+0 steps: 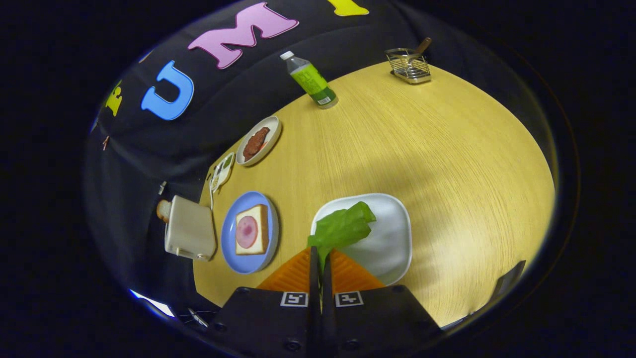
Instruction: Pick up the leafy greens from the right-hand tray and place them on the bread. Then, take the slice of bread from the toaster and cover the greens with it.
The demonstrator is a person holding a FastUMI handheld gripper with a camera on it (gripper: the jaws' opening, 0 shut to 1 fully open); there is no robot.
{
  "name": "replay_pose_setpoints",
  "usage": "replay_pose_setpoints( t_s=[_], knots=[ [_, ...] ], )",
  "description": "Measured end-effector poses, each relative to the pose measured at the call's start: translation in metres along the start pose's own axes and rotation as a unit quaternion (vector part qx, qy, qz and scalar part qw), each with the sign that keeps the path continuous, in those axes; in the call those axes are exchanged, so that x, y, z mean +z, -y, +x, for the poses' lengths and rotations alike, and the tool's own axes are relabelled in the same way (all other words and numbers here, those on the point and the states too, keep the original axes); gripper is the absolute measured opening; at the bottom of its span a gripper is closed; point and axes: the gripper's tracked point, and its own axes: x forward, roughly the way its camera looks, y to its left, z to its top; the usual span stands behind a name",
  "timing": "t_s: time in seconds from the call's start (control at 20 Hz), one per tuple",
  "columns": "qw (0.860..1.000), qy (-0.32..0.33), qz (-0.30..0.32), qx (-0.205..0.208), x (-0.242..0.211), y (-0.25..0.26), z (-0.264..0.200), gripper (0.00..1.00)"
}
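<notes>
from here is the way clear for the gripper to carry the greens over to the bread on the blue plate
Probably yes: the gripper is shut on the leafy greens, and only bare table lies between the white tray and the bread.

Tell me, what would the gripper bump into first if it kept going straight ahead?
Probably nothing new: the gripper is shut on the leafy greens, which stick out ahead over the white tray. Beyond it lies bare table, though depth is unclear.

On the pale wooden tabletop [422,149] we see a clear plastic bottle with a green label [310,80] standing near the far edge, well apart from a small wire basket [409,65]. Nearer, a white oval dish of brown meat [258,140] sits beside a smaller white dish [222,171].
</notes>
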Motion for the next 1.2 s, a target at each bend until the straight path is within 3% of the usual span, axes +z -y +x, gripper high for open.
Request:
replay_pose_setpoints(
  t_s=[0.55, 0.9, 1.2],
  knots=[
    [0.996, 0.009, -0.057, 0.074, 0.034, -0.12, 0.001, 0.05],
    [0.987, -0.017, -0.102, 0.126, 0.021, -0.205, 0.036, 0.05],
    [0.98, -0.058, -0.131, 0.142, -0.014, -0.221, 0.089, 0.05]
  ],
)
